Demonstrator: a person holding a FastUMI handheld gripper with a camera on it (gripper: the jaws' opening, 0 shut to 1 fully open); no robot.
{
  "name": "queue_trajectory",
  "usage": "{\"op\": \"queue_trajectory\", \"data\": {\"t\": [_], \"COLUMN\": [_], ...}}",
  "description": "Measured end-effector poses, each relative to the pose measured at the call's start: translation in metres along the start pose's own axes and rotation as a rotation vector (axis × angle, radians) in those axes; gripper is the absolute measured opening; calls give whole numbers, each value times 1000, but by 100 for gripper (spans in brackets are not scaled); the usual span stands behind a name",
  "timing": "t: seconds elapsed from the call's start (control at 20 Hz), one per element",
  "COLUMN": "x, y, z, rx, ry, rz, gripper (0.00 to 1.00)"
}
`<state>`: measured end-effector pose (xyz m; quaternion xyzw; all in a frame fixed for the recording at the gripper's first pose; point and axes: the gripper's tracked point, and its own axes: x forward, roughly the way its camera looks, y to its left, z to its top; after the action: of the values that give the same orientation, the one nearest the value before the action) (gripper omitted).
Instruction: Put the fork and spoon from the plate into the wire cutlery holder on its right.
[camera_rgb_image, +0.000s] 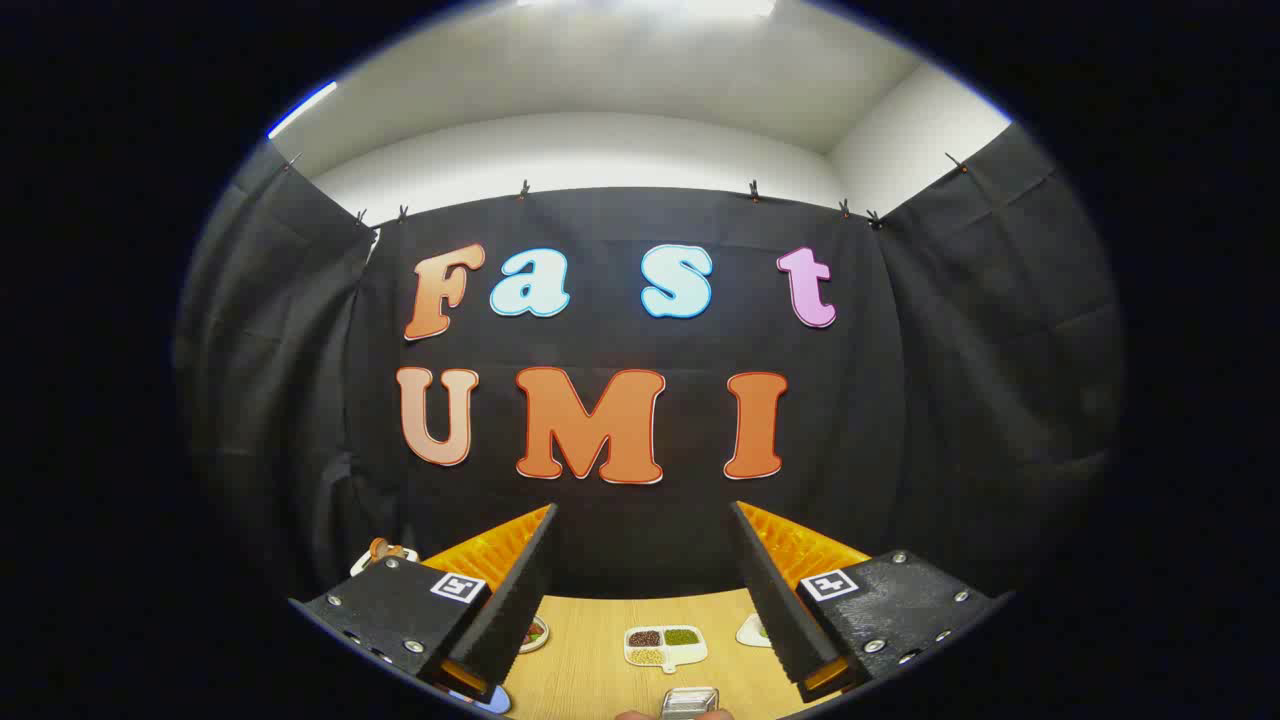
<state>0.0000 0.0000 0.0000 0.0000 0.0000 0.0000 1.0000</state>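
In the gripper view, the claw (645, 520) is held spread wide with nothing between its fingers, raised above a wooden bench (600, 660) and aimed at the black cloth wall (950, 400). Between the fingers, down on the bench, a small divided tray (665, 646) with dark, green and pale fillings is seen, and nearer than it the top of a wire cutlery holder (690, 702) is glimpsed. Whether fork, spoon or plate lie below cannot be told.
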Motion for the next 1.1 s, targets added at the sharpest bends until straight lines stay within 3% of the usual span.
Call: {"op": "queue_trajectory", "data": {"t": [0.8,1.1], "x": [0,0], "y": [-2,27], "z": [3,-17], "rx": [-18,-6], "ry": [-18,29], "rz": [96,216], "gripper": [98,98]}}
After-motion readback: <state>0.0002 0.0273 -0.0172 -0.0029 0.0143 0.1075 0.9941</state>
